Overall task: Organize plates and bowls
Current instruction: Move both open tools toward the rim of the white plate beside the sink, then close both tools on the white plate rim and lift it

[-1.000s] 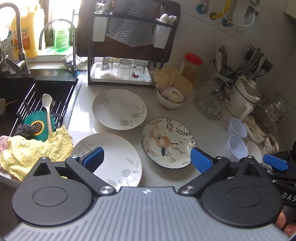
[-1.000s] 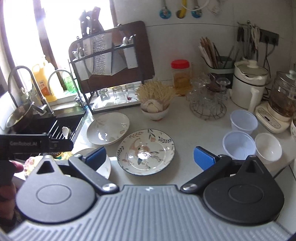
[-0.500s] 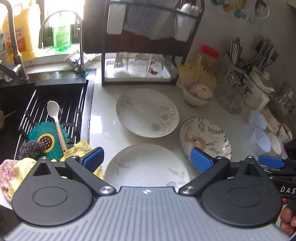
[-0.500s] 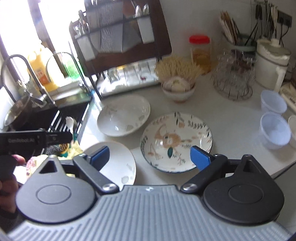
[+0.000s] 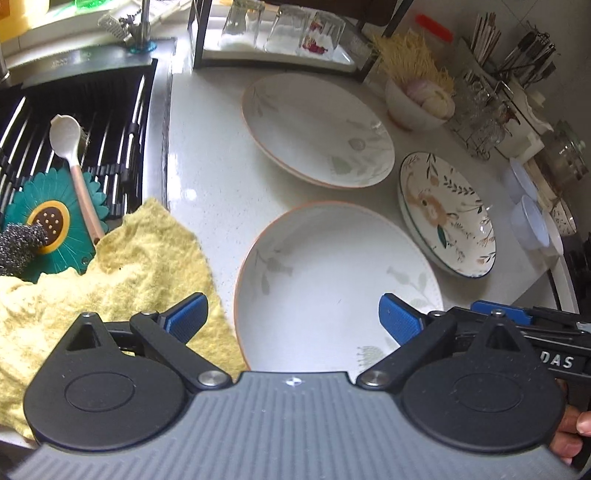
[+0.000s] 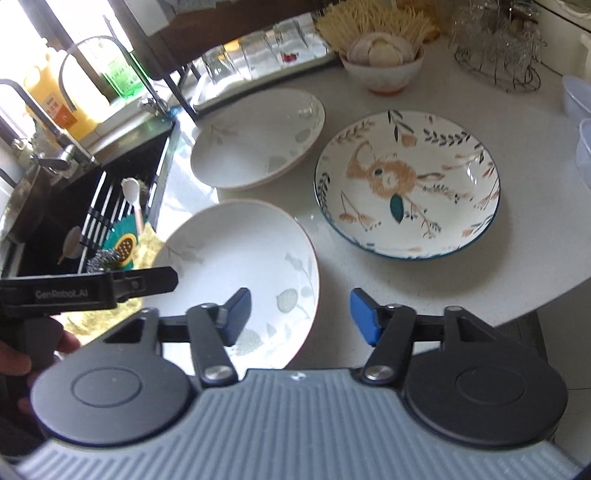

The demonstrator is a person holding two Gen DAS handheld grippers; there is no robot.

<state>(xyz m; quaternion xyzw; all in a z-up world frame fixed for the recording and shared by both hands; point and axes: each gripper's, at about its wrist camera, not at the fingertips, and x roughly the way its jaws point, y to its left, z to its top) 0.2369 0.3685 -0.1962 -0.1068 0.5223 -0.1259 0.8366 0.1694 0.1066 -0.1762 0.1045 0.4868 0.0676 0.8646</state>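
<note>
Three plates lie on the white counter. The near white plate (image 5: 332, 280) (image 6: 240, 273) is closest to me. The far white plate (image 5: 317, 129) (image 6: 258, 136) lies behind it. A rabbit-pattern plate (image 5: 447, 214) (image 6: 406, 184) lies to the right. My left gripper (image 5: 291, 317) is open and empty, its jaws spanning the near plate's left rim. My right gripper (image 6: 299, 314) is open and empty, just above the near plate's right rim. Each gripper shows at the edge of the other's view.
A yellow cloth (image 5: 110, 273) lies left of the near plate beside the sink rack (image 5: 85, 110). A dish rack with glasses (image 5: 280, 33), a bowl of garlic (image 5: 421, 103) and clear plastic cups (image 5: 532, 221) stand at the back and right.
Both grippers have moved forward and down toward the near white plate, which now fills more of each view. Both stay open.
</note>
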